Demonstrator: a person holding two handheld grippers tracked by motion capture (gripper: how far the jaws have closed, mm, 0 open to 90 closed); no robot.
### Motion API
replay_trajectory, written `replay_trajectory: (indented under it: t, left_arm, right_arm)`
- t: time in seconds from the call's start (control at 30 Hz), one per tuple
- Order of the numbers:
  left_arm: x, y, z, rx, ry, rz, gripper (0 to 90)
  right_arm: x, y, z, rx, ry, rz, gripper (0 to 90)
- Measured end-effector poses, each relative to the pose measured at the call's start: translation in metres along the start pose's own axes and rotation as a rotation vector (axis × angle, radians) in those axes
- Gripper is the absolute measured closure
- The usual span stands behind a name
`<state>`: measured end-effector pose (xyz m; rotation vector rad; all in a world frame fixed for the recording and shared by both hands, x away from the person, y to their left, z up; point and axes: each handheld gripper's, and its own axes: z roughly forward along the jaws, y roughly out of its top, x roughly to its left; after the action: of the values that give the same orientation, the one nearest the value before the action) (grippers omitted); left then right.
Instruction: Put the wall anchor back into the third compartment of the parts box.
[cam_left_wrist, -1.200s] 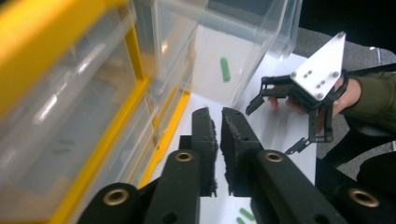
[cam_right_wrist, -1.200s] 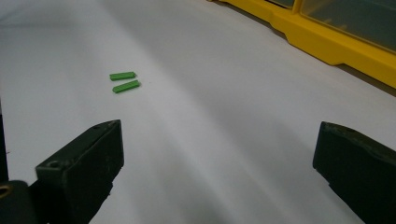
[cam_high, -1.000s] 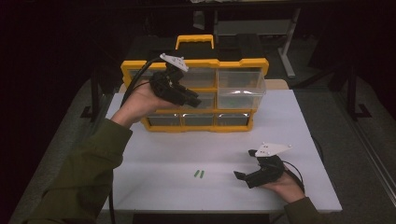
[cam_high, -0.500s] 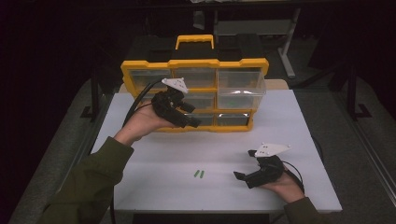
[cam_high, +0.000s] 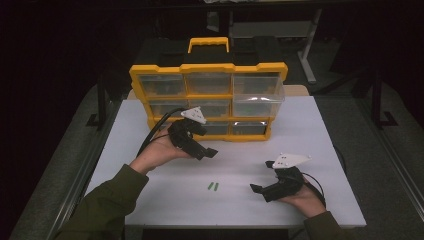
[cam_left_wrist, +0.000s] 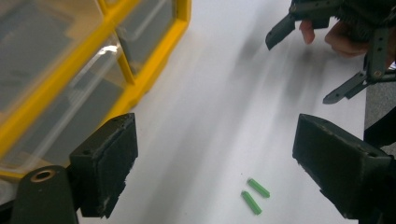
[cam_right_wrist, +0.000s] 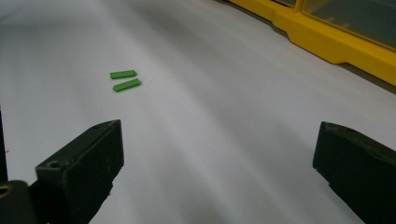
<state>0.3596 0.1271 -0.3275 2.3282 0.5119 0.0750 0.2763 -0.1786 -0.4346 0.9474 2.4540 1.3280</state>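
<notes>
My left claw (cam_high: 209, 152) has just been opening, nothing inside — I lower it straight over the green sticks (cam_left_wrist: 255, 194), near the yellow box (cam_high: 210, 70); right claw (cam_high: 261, 189) waits spread.

1. Two small green strips (cam_high: 213, 186) lie flat on the bare white table (cam_high: 320, 130), in its near half and a little left of its middle.
2. Both are short, thin, flat-topped bars of the same bright green and like length.
3. They rest side by side, nearly parallel, with a narrow gap between them; neither leans on anything or is held.
</notes>
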Motion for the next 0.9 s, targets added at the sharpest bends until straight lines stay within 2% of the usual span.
replay_trajectory:
  t: [0.03, 0.13, 0.2, 0.3, 0.33, 0.37, 0.43, 0.47, 0.5, 0.53, 0.57, 0.6, 0.63, 0.67, 0.7, 0.73, 0.8, 0.83, 0.87, 0.9]
  left_arm:
    - [0.0, -0.003, 0.002, 0.001, 0.004, 0.008, 14.0]
    - [-0.003, -0.012, 0.01, 0.0, -0.001, -0.009, 13.7]
    - [-0.003, -0.018, 0.013, 0.021, -0.001, 0.006, 13.7]
    - [-0.007, -0.027, 0.021, 0.019, 0.005, -0.013, 13.7]
    - [-0.006, -0.029, 0.022, 0.038, 0.008, 0.003, 13.8]
    - [-0.009, -0.033, 0.026, 0.027, 0.008, -0.02, 13.8]
    - [-0.01, -0.038, 0.03, 0.052, 0.006, 0.001, 13.8]
    - [-0.012, -0.041, 0.033, 0.039, 0.012, -0.01, 13.9]
    - [-0.012, -0.044, 0.035, 0.053, 0.014, 0.003, 13.9]
    - [-0.014, -0.046, 0.038, 0.051, 0.015, -0.003, 14.0]
    - [-0.015, -0.049, 0.038, 0.071, 0.022, 0.014, 14.2]
    - [-0.017, -0.051, 0.041, 0.059, 0.028, 0.002, 14.3]
    - [-0.017, -0.054, 0.042, 0.077, 0.029, 0.025, 14.4]
    - [-0.019, -0.056, 0.045, 0.069, 0.025, 0.013, 14.5]
    - [-0.02, -0.059, 0.046, 0.078, 0.022, 0.022, 14.6]
    - [-0.021, -0.061, 0.048, 0.067, 0.03, 0.016, 14.8]
    - [-0.023, -0.067, 0.052, 0.079, 0.038, 0.019, 15.1]
    - [-0.025, -0.068, 0.054, 0.071, 0.04, 0.007, 15.1]
    - [-0.024, -0.07, 0.055, 0.082, 0.039, 0.017, 15.2]
    - [-0.027, -0.073, 0.059, 0.06, 0.039, -0.018, 15.3]
  right_arm:
    - [0.0, 0.0, 0.0, 0.0, 0.0, 0.0, 1.2]
    - [0.0, 0.0, 0.0, 0.0, 0.0, 0.001, 1.2]
    - [0.0, 0.0, 0.0, 0.0, 0.001, 0.003, 1.2]
    - [0.0, 0.0, 0.0, -0.001, 0.001, 0.002, 1.2]
    - [0.0, 0.0, 0.0, -0.001, 0.001, 0.002, 1.2]
    - [0.0, 0.0, 0.0, -0.001, 0.001, 0.002, 1.2]
    - [0.0, 0.0, 0.0, -0.001, 0.001, 0.002, 1.2]
    - [0.0, 0.0, 0.0, -0.001, 0.002, 0.002, 1.1]
    - [0.0, 0.0, 0.0, -0.001, 0.001, 0.002, 1.2]
    - [0.0, 0.0, 0.0, 0.0, 0.002, 0.002, 1.2]
    - [0.0, 0.0, 0.0, -0.001, 0.002, 0.001, 1.2]
    - [0.0, 0.0, 0.0, 0.0, 0.002, 0.002, 1.2]
    - [0.0, 0.0, 0.0, 0.0, 0.002, 0.001, 1.2]
    - [0.0, 0.0, 0.0, 0.0, 0.002, 0.002, 1.2]
    - [0.0, 0.0, 0.0, 0.0, 0.002, 0.001, 1.2]
    - [0.0, 0.0, 0.0, 0.0, 0.002, 0.001, 1.2]
    - [0.0, 0.0, 0.0, 0.001, 0.002, 0.001, 1.2]
    - [0.0, 0.0, 0.0, 0.001, 0.002, 0.001, 1.2]
    - [0.0, 0.0, 0.0, 0.001, 0.002, 0.0, 1.2]
    - [0.0, 0.0, 0.0, 0.001, 0.002, 0.0, 1.2]
